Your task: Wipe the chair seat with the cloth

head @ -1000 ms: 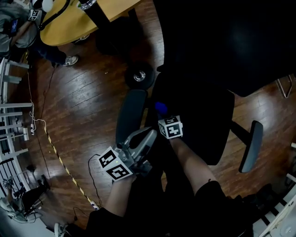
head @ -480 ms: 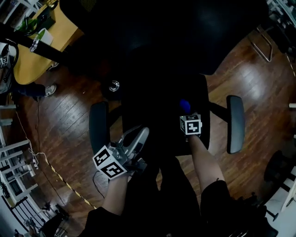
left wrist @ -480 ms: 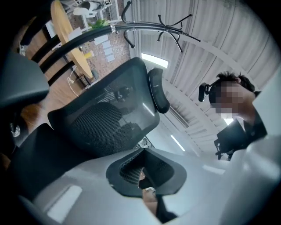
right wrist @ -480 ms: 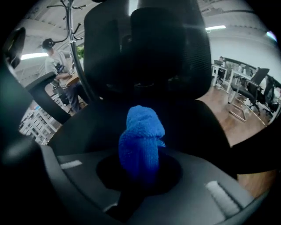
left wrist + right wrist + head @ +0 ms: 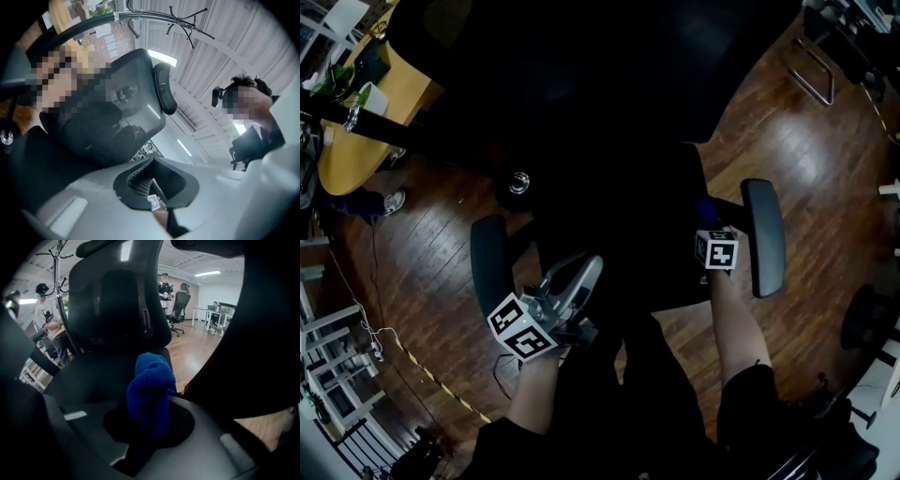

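Note:
From above, the black chair seat (image 5: 619, 239) lies between its two armrests. My right gripper (image 5: 709, 227) is at the seat's right edge, close to the right armrest (image 5: 764, 234), and is shut on a bunched blue cloth (image 5: 704, 210). In the right gripper view the blue cloth (image 5: 150, 385) sticks up between the jaws of the right gripper (image 5: 151, 416), with the seat (image 5: 98, 376) and backrest (image 5: 117, 301) beyond. My left gripper (image 5: 587, 269) hovers by the seat's front left, shut and empty. The left gripper (image 5: 155, 163) points up at the mesh backrest (image 5: 103, 122).
The left armrest (image 5: 487, 262) is beside my left gripper. A wooden floor (image 5: 422, 244) surrounds the chair, with a castor (image 5: 518, 182), a yellow table (image 5: 347, 141) at far left and cables on the floor. A coat rack (image 5: 178, 21) and a standing person (image 5: 253, 117) show overhead.
My right gripper has carried the blue cloth rightward across the seat to near the right armrest. The left gripper has stayed about where it was. The head camera has shifted over the chair.

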Action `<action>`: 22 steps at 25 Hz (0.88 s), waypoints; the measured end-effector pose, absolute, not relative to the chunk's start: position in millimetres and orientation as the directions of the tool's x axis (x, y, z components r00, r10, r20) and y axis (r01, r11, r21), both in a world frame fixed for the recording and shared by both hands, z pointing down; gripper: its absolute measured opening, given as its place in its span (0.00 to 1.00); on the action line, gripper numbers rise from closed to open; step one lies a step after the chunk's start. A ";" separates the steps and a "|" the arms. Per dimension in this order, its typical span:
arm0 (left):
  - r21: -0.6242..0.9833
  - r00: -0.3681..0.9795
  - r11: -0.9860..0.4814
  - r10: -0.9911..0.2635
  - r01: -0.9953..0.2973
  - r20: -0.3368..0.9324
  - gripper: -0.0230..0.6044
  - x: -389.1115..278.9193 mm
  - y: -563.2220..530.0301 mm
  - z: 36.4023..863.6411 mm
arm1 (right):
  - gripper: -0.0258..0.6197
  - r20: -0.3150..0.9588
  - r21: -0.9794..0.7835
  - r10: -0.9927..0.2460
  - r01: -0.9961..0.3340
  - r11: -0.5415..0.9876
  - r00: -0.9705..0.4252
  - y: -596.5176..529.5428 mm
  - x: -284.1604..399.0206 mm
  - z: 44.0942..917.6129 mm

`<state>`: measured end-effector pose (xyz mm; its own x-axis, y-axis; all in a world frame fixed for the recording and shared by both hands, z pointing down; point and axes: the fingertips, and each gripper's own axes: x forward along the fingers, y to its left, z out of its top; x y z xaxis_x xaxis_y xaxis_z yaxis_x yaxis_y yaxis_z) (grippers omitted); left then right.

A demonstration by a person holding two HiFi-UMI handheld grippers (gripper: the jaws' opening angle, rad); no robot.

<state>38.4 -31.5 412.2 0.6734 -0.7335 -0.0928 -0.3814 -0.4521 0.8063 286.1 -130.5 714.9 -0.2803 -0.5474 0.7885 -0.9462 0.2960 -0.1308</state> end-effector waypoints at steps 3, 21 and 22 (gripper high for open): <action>0.806 0.643 -0.438 -0.760 -0.399 -0.095 0.02 15.9 -26.7 410.3 | 0.10 0.793 -0.136 -0.539 -0.945 0.298 -0.284 -129.4 285.8 714.9; 0.794 0.397 -0.322 -0.911 -0.515 -0.112 0.02 -110.3 36.2 395.3 | 0.10 0.648 -0.430 -0.109 -0.480 0.764 -0.754 23.7 -83.1 693.7; 0.796 0.386 -0.313 -0.916 -0.517 -0.110 0.02 -114.1 40.8 396.6 | 0.10 0.638 -0.445 -0.066 -0.438 0.781 -0.767 36.3 -97.1 695.3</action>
